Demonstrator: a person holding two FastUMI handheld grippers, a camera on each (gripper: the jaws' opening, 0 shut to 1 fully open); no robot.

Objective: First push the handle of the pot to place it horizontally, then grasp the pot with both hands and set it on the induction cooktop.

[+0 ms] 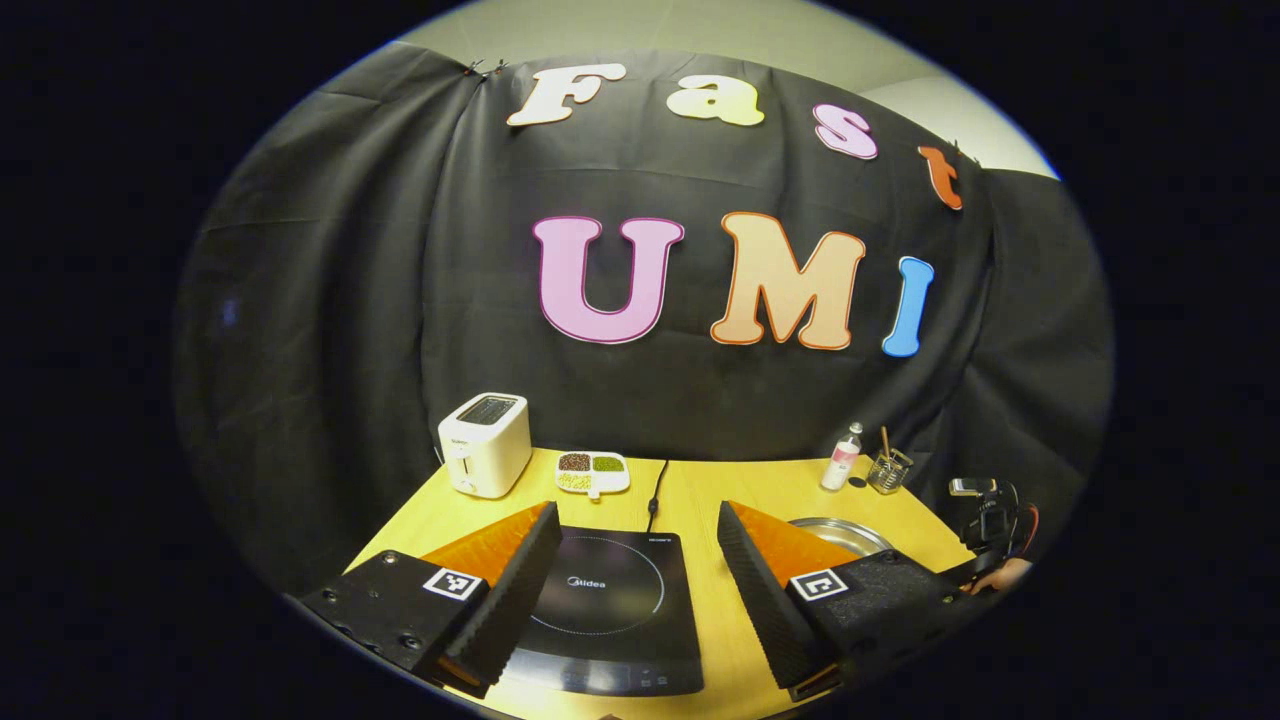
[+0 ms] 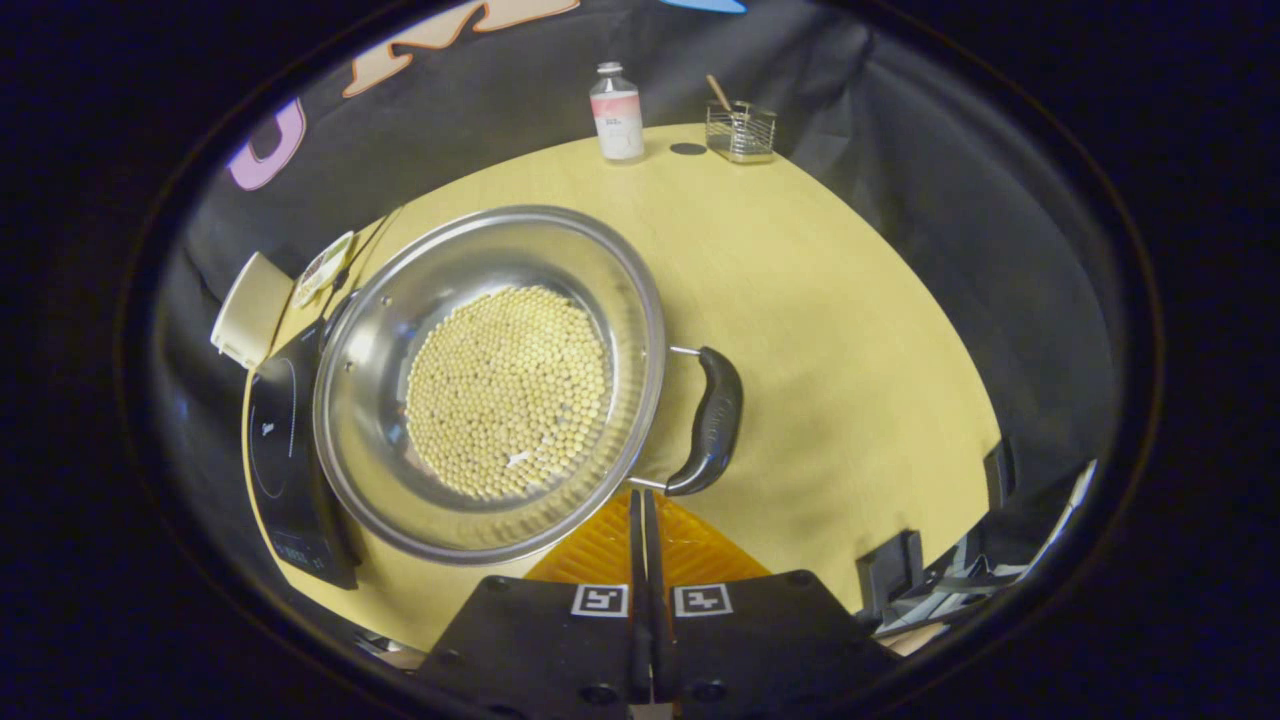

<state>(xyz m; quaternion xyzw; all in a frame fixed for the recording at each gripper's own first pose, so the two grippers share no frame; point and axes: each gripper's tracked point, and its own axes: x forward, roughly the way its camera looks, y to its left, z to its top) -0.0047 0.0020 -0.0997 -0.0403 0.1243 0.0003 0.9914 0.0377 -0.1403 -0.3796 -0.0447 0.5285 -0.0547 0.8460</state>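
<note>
One pot point(image 2: 490, 385) of pale beads sits on the yellow table point(image 2: 850, 330) just right of one induction cooktop point(image 1: 610, 600), its single visible black handle point(image 2: 712, 420) on its right side; farther back stand one toaster point(image 1: 485, 443), one divided dish point(image 1: 592, 472), one bottle point(image 2: 616, 112) and one wire holder point(image 2: 740, 130). The left gripper point(image 1: 640, 590) hangs spread wide above the cooktop, holding nothing. The right gripper point(image 2: 645, 510) has its fingers pressed together with nothing between them, tips just near of the handle's near end; contact cannot be told.
</note>
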